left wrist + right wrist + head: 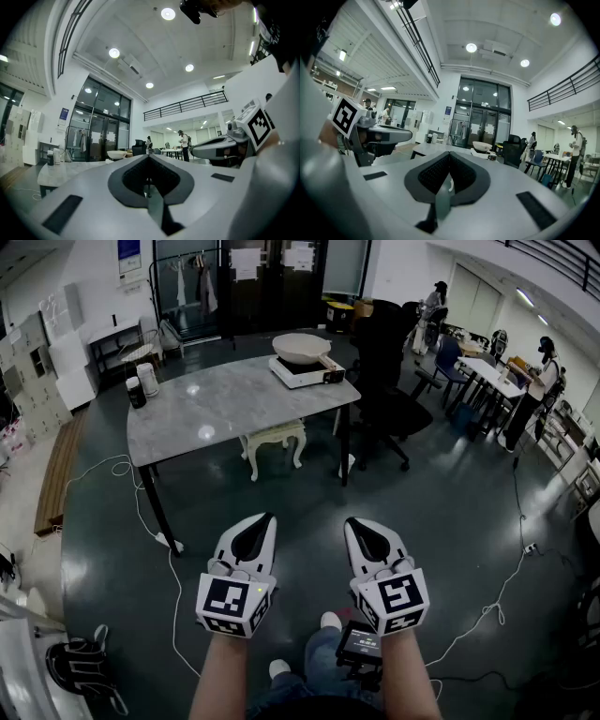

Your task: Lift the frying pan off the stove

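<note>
Task unstarted: pan [301,347] sits on stove [307,372], seemingly at table's [216,409] far edge; left gripper [265,517] and right gripper [353,521] hang well short, jaws pressed together, empty.

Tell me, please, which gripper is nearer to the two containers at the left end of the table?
Left. The left gripper hovers well short of the containers, off to their right; the right gripper is farther right still.

You face a marble table [206,413] on a dark glossy floor [450,512]: glass doors [253,287] behind it, black office chair [384,357] to its right, white stool [274,437] beneath.
</note>
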`<state>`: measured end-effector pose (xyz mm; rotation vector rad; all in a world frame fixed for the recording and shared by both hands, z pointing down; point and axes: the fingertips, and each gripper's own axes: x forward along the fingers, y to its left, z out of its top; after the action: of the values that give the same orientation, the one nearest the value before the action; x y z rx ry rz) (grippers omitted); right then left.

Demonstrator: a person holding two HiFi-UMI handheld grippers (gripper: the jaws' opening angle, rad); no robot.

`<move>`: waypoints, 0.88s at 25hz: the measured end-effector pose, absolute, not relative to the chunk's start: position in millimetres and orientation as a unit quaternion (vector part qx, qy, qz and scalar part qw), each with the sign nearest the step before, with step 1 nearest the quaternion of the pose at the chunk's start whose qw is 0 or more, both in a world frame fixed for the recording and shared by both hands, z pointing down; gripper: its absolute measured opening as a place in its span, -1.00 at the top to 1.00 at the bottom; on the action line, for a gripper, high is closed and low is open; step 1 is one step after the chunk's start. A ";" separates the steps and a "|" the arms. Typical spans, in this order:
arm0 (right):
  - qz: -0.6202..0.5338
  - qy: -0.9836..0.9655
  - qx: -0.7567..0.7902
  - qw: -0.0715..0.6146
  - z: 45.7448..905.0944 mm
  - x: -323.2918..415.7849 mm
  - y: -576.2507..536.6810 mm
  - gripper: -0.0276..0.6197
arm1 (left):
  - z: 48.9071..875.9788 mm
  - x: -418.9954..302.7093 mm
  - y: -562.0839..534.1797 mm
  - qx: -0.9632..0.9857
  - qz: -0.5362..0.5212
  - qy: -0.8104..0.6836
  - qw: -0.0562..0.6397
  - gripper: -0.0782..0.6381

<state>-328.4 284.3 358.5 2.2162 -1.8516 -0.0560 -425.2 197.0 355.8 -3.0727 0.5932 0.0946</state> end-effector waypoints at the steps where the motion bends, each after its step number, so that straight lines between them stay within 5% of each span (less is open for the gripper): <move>1: -0.020 -0.635 0.761 0.128 357.4 -330.9 284.2 0.84 | 353.8 -427.7 195.5 -0.981 0.031 0.190 0.006 0.75; 22: -0.021 -0.657 0.744 0.120 338.3 -282.5 254.9 0.83 | 328.4 -373.5 172.1 -0.979 0.040 0.197 0.023 0.75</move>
<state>-282.5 254.9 338.3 2.1752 -1.9198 -0.0617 -373.5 172.1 328.4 -3.0325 0.6105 0.1238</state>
